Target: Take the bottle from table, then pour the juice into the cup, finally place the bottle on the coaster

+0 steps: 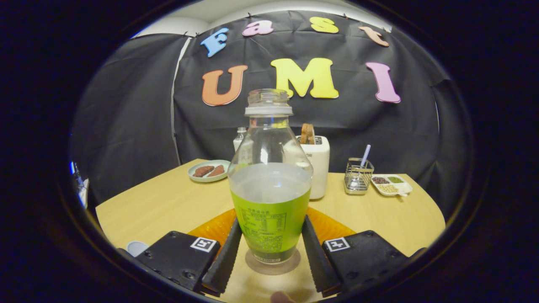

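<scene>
wooden table [168, 202] bears one bottle [269, 185], upright, half full of juice. gripper [271, 252] fingers flank it closely; whether they press it, i cannot tell. far left, one plate [198, 176] holds two brown pieces.

Booth backdrop and table as I see them from the rig.

I see black cloth [126, 109] draping the back and left of the frame, creased, with a pale wall or ceiling [202, 12] above it at the top. A light wooden table [168, 202] spans the lower half. At its far edge stand a white toaster [318, 164], a wire holder [358, 176] and two small dishes.
</scene>
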`<action>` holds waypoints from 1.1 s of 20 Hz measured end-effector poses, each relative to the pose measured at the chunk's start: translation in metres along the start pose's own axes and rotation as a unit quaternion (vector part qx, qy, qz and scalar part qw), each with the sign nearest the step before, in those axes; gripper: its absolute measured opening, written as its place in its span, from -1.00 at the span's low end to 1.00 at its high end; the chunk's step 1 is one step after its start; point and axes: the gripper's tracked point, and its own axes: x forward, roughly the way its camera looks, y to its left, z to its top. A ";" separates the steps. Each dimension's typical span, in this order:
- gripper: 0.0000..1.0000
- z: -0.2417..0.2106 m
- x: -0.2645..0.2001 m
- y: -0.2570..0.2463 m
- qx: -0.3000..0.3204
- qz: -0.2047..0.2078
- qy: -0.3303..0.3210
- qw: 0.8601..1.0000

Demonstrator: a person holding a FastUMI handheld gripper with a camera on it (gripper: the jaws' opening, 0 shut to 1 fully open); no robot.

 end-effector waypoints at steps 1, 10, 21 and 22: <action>0.58 -0.004 0.004 0.000 -0.001 -0.001 0.003 1.000; 0.61 -0.024 0.022 0.000 -0.008 -0.011 0.010 1.000; 0.92 -0.028 0.020 -0.004 -0.011 -0.013 0.007 1.000; 0.94 -0.027 0.020 -0.003 -0.014 -0.014 0.006 1.000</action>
